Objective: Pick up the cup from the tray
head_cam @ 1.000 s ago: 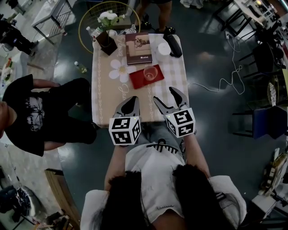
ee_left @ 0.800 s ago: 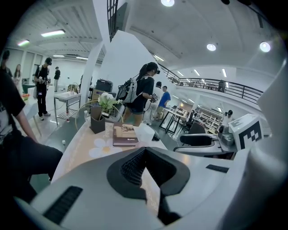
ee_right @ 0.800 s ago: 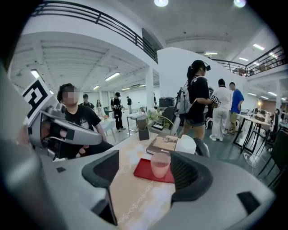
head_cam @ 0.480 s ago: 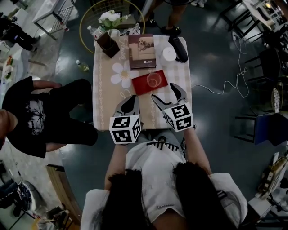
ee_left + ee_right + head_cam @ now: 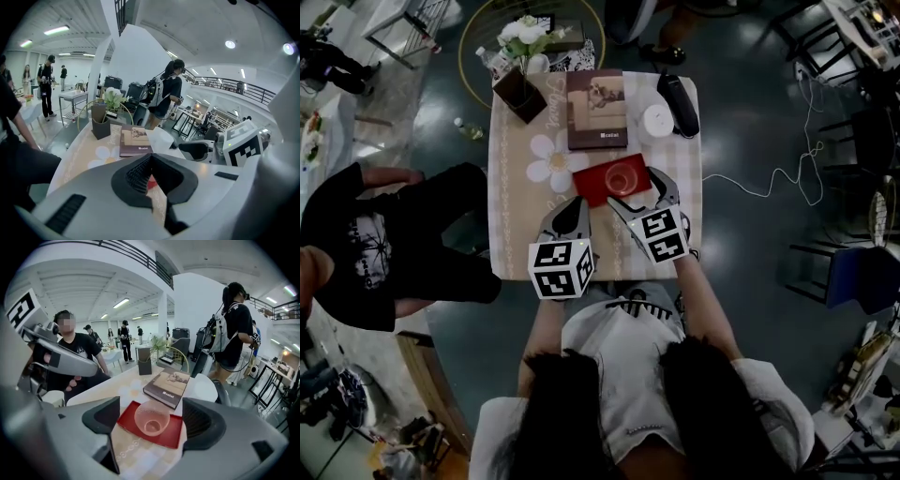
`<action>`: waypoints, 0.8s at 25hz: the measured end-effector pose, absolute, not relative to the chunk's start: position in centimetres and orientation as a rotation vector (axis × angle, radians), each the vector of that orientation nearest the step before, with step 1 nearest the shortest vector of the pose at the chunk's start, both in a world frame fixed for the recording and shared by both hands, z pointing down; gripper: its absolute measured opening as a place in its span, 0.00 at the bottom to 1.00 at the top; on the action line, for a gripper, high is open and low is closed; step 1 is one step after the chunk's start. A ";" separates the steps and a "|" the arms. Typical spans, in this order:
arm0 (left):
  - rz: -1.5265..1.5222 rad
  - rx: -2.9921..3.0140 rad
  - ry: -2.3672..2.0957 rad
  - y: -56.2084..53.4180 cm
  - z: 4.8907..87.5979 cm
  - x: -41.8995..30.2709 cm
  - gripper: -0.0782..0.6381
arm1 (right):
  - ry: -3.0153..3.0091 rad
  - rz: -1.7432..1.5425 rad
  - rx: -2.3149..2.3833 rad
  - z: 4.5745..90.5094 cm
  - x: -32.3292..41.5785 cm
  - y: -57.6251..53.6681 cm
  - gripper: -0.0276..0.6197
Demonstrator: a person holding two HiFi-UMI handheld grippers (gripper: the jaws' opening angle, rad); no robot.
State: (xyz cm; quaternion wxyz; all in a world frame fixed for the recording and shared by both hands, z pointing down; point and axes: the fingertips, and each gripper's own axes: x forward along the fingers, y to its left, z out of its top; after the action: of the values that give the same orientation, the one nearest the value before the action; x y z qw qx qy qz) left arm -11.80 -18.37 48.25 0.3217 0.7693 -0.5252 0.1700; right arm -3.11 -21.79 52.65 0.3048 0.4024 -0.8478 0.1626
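Cloth (image 5: 517, 211) in a pale check covers the bench (image 5: 502, 272), and near its middle lies a red tray (image 5: 174, 438) with the cup (image 5: 152, 418) standing upright on it, clear, pinkish and empty, mouth up. The right hand-held gripper (image 5: 639, 194) is held low over the near side of the tray. Its jaws are wide apart and opening, one on each side of the cup in the right gripper view, and neither pad touches it; from the head view the cup sits just beyond the jaw tips. The left hand-held gripper (image 5: 570, 208) hovers over the bench's near edge, to the left of the tray and apart from it. Its jaws are drawn together with only a sliver between them, and they hold nothing. Beyond the tray a dark book (image 5: 168, 386) lies flat, its near corner close to the tray's far edge. A flower-shaped mat (image 5: 551, 161) lies left of the tray, and a dark box of white flowers (image 5: 522, 89) stands at the far left corner. A white round object (image 5: 657, 122) and a black object (image 5: 680, 98) lie at the far right. A person in a black shirt (image 5: 366, 239) sits beside the bench's left side.
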 end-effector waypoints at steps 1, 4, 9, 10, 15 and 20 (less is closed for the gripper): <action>0.453 2.014 -1.378 -18.6 48.5 -11.7 0.12 | -2.243 0.436 1.054 53.0 -3.3 -22.2 0.66; 0.463 1.984 -1.368 -19.0 49.4 -11.6 0.12 | -2.227 0.455 1.025 54.5 -3.6 -23.1 0.67; 0.450 1.925 -1.362 -19.7 50.7 -12.0 0.12 | -2.169 0.451 0.979 57.2 -3.8 -24.2 0.68; 0.456 1.921 -1.366 -20.0 50.8 -12.2 0.12 | -2.161 0.452 0.971 57.6 -4.0 -24.4 0.68; 0.481 1.916 -1.369 -21.0 51.5 -12.1 0.12 | -2.157 0.485 0.950 59.0 -4.7 -25.1 0.69; 0.498 1.913 -1.351 -21.4 52.3 -11.6 0.12 | -2.164 0.479 0.907 59.1 -5.5 -25.3 0.69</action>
State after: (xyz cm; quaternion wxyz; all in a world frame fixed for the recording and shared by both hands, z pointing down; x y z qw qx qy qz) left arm -11.64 -21.37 52.31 0.3649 0.7439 -0.5253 0.1936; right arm -5.47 -25.27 59.07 0.3648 0.3525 -0.8414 0.1861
